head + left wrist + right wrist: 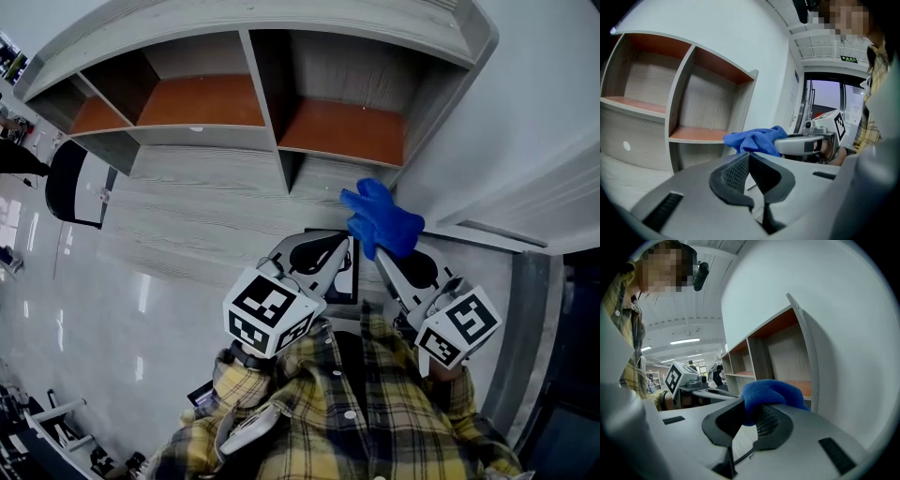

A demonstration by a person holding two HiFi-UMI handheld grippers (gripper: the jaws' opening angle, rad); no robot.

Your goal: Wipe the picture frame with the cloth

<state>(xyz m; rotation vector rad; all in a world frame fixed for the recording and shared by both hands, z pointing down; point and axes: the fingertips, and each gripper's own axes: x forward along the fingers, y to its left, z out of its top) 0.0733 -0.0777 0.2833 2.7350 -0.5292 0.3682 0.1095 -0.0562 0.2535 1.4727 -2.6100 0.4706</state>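
Right gripper (382, 255) is clenched on the blue cloth (380, 220) above the bench (187, 211). Left gripper (337, 248) is clamped together over the picture frame (345, 281). The frame is mostly hidden beneath both grippers, and whether the left one pinches it is unclear.

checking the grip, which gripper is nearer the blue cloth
Right. The right gripper is shut on the blue cloth; the left gripper sits beside it, shut, not touching.

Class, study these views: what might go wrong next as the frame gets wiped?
The cloth is pinched in the right hand-held gripper with most of it loose beyond the jaws; it may slip out while wiping. The shut left hand-held gripper sits close beside it over the picture frame; they may collide.
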